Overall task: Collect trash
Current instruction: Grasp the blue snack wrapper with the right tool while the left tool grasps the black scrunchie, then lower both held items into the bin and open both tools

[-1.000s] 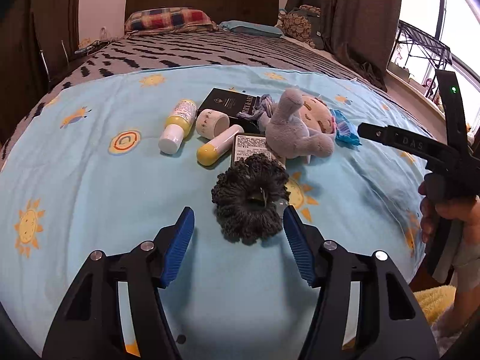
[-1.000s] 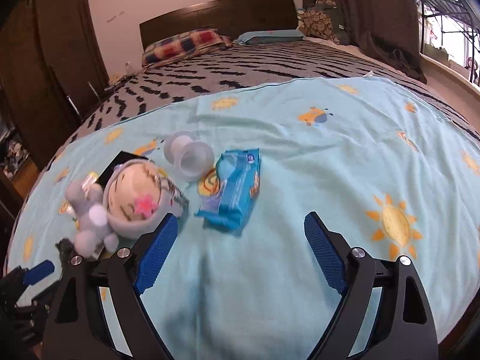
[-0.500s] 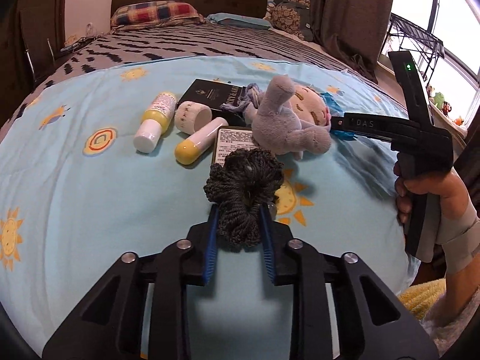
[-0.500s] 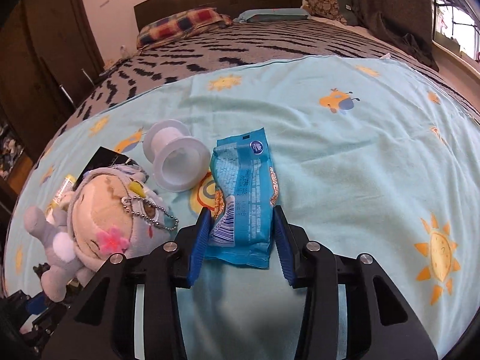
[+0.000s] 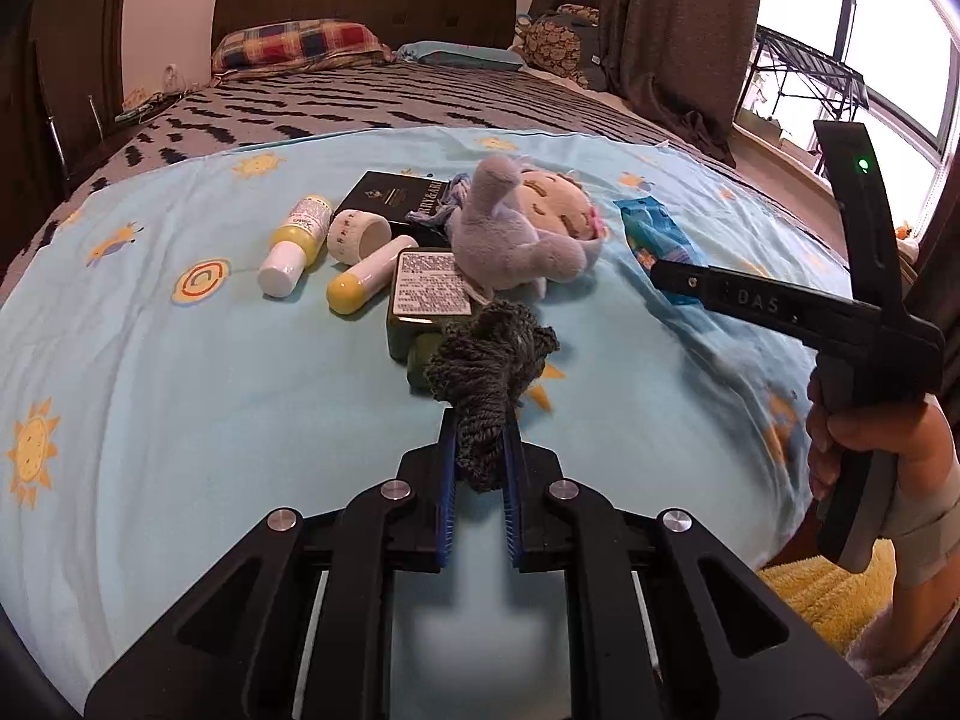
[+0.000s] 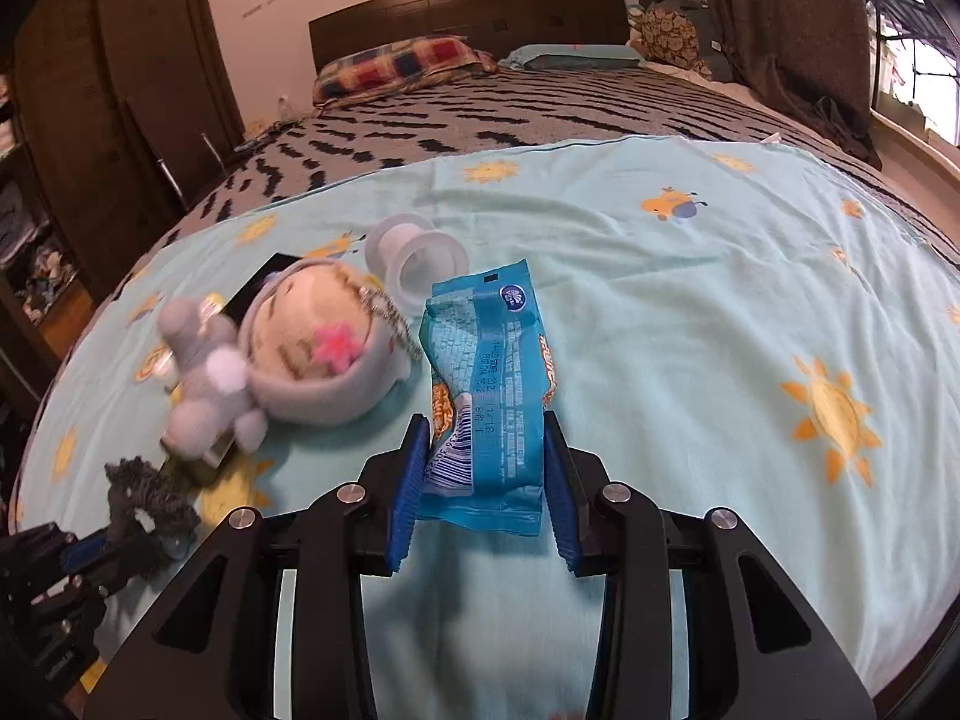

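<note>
The left gripper [image 5: 479, 438] points down toward 12 o'clock, its jaws just closed tight on a scrunchie [image 5: 489, 363]. The right gripper [image 6: 485, 450] tilts down the same way; its jaws have closed onto a wrapper [image 6: 489, 384], blue pads [image 6: 413, 468] pressing its sides. At 3 o'clock in the left view, the right hand [image 5: 864, 450] grips its handle.

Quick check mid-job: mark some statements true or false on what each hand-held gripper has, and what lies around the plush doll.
1. The left hand-held gripper is shut on the dark knitted scrunchie. True.
2. The right hand-held gripper is empty. False: the blue snack wrapper sits between its pads.
3. The plush doll lies left of the wrapper. True.
4. The white spool stands upright. False: it lies on its side.
</note>
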A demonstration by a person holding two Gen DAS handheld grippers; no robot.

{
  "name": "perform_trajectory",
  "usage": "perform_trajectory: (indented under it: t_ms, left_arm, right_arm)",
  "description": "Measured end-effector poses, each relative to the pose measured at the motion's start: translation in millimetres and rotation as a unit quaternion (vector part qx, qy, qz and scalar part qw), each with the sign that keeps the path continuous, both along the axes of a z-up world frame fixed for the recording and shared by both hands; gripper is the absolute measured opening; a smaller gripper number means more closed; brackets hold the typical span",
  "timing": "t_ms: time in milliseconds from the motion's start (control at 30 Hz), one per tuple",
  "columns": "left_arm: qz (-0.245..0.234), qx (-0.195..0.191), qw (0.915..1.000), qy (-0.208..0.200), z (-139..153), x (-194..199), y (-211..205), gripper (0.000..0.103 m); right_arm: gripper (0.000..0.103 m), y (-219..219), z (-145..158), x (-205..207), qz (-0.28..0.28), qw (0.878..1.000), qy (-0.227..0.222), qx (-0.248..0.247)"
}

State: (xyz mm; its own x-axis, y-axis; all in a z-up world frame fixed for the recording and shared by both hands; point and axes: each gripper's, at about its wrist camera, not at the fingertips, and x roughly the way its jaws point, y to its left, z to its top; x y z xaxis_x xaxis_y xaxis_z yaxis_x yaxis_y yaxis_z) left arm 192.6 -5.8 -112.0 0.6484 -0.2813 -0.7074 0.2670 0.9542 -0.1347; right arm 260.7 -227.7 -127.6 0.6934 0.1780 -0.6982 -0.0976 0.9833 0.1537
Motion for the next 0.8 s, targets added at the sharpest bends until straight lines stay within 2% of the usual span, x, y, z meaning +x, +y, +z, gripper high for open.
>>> perform_trajectory:
  t_ms: [533,800]
  left_arm:
    - [-0.019,-0.001,0.9996,-0.02,7,-100,-15,0.012]
    - [-0.027,-0.004,0.9996,0.012,-19,-134,-17,0.012]
  right_arm:
    - [0.038,7,5,-136,0.04,0.999,-0.013,0.019]
    - [0.038,10,-18,-179,0.05,0.998,0.012,0.021]
